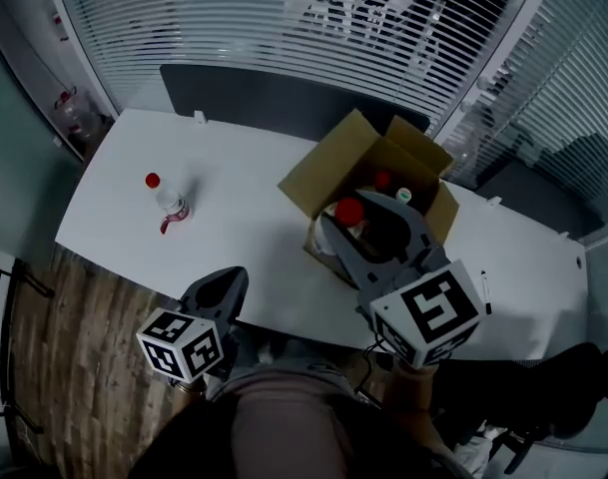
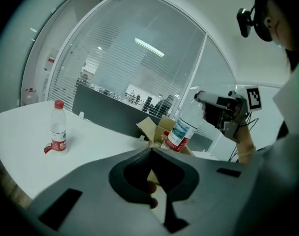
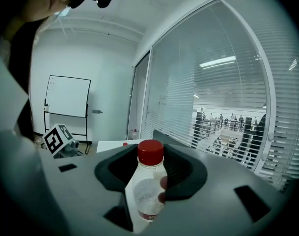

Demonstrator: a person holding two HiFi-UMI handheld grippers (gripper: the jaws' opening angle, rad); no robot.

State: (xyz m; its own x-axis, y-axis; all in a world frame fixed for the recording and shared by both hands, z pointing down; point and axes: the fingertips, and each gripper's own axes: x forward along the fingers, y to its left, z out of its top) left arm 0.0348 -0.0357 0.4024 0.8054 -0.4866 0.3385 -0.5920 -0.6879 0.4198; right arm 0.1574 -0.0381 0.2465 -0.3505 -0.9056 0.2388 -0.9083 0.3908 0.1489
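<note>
My right gripper (image 1: pixel 371 230) is shut on a clear water bottle with a red cap (image 1: pixel 349 212), held above an open cardboard box (image 1: pixel 323 171) on the white table (image 1: pixel 244 238). In the right gripper view the bottle (image 3: pixel 148 183) stands upright between the jaws of that gripper (image 3: pixel 150 168). Seen from the left gripper view, the same bottle (image 2: pixel 178 133) hangs tilted over the box (image 2: pixel 154 128). My left gripper (image 1: pixel 232 279) hovers at the table's front edge, shut (image 2: pixel 151 152) and holding nothing. A second red-capped bottle (image 1: pixel 166 200) stands alone on the table's left side (image 2: pixel 57 128).
Inside the box are other bottles, one with a red cap (image 1: pixel 382 179). A dark partition panel (image 1: pixel 274 98) runs along the table's far edge, with slatted glass walls behind. Wooden floor (image 1: pixel 54 367) lies to the left. A whiteboard (image 3: pixel 68 96) stands by the wall.
</note>
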